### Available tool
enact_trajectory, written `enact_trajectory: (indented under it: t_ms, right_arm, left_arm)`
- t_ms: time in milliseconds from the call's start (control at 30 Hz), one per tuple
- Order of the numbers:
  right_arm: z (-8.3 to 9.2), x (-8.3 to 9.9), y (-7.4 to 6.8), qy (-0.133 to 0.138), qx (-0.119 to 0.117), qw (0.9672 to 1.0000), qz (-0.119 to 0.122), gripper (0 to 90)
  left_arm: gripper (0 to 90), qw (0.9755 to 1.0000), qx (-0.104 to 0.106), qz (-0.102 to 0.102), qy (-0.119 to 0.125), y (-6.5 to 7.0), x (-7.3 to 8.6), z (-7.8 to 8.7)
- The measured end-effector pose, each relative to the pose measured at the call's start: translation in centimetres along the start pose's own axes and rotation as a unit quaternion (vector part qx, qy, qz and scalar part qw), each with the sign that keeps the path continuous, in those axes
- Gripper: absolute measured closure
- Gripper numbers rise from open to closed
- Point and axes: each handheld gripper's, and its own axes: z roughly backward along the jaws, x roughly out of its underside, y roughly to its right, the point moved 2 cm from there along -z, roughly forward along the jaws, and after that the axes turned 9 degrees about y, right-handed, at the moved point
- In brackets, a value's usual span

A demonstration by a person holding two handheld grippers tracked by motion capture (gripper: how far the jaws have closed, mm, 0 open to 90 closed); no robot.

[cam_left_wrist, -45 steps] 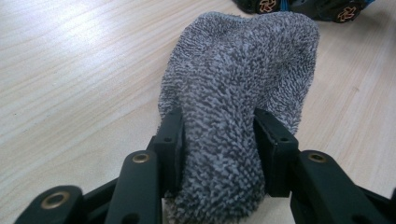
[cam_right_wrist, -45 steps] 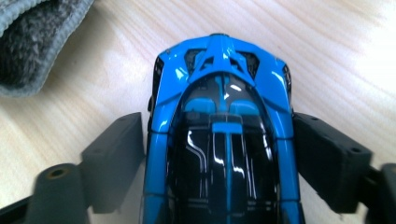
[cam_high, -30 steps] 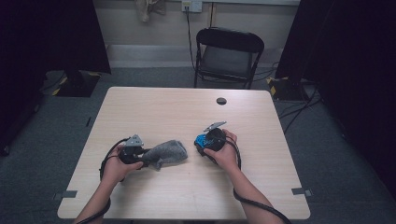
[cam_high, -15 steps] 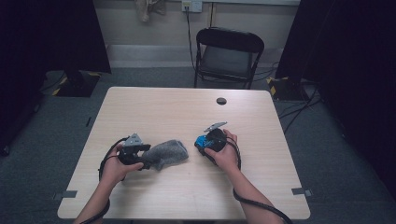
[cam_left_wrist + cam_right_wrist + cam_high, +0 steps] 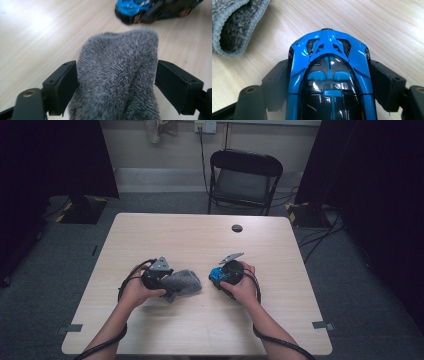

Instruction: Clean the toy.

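Note:
A grey fuzzy sock (image 5: 186, 281) lies on the wooden table (image 5: 200, 240), left of centre. My left gripper (image 5: 172, 284) straddles it. In the left gripper view the sock (image 5: 117, 75) fills the gap of the left gripper (image 5: 116, 85). Those jaws have just been opening, and the pads rest loosely at its sides. A blue and black toy car (image 5: 215, 272) sits to the right of the sock. My right gripper (image 5: 220, 277) has just closed on it. In the right gripper view the right gripper (image 5: 329, 86) presses both sides of the car (image 5: 329, 72).
A black folding chair (image 5: 242, 180) stands beyond the table's far edge. A round cable hole (image 5: 237, 228) sits near the far right of the tabletop. The sock's open cuff (image 5: 234, 22) lies close to the car's nose. Cables trail on the floor at the right.
My left gripper has shifted a little to the right along the sock. The right hand and the car have stayed where they were.

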Motion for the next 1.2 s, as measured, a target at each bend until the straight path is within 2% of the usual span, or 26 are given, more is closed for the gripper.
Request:
enact_trajectory:
  t_ms: [133,233,400,467,533,633,733,867,967,1033,1133,1200]
  right_arm:
    - [0.1,0.2,0.0,0.004,-0.003,1.0,0.004,23.5]
    - [0.4,0.2,0.0,0.008,-0.003,0.9997,0.023,22.2]
    - [1.1,0.0,0.2,-0.008,-0.012,0.9997,0.018,19.8]
    - [1.1,0.2,0.1,-0.015,-0.009,0.9996,0.022,19.3]
    - [0.9,0.5,0.0,-0.019,-0.009,0.9997,0.014,17.6]
    - [0.6,0.6,0.1,-0.009,-0.006,0.9999,0.002,16.9]
    - [0.6,0.6,0.2,-0.009,0.0,1.0,0.0,19.9]
    - [0.6,0.8,0.2,0.004,0.001,1.0,-0.001,19.6]
    - [0.7,1.1,0.3,0.018,-0.002,0.9998,0.0,19.5]
    - [0.8,1.3,0.3,0.025,-0.002,0.9997,0.002,19.5]
    - [0.9,1.4,0.2,0.025,0.003,0.9997,-0.005,19.8]
    - [1.0,1.2,0.1,0.018,0.007,0.9998,-0.007,25.0]
  left_arm:
    - [18.8,0.9996,-0.003,0.001,-0.027,0.1,0.9,-1.2]
    - [18.8,0.9993,-0.007,0.0,-0.036,0.1,1.4,-1.6]
    - [18.5,0.9994,-0.013,0.004,-0.031,0.2,1.7,-1.8]
    - [18.5,0.9994,-0.015,0.001,-0.032,0.3,1.7,-1.8]
    - [18.8,0.9994,-0.017,0.004,-0.029,0.3,1.8,-1.8]
    - [19.6,0.9996,-0.015,0.005,-0.023,0.2,1.9,-1.8]
    - [22.4,0.9997,-0.017,0.006,-0.016,0.2,2.0,-1.7]
    - [23.7,0.9998,-0.017,0.004,-0.012,0.1,2.1,-1.6]
    - [28.3,0.9998,-0.017,0.005,-0.007,0.1,2.1,-1.6]
    - [36.7,0.9997,-0.02,0.007,-0.007,0.2,2.0,-1.5]
    - [48.0,0.9996,-0.026,0.012,-0.003,0.4,2.0,-1.4]
    - [52.4,0.9994,-0.032,0.016,0.0,0.5,2.0,-1.4]
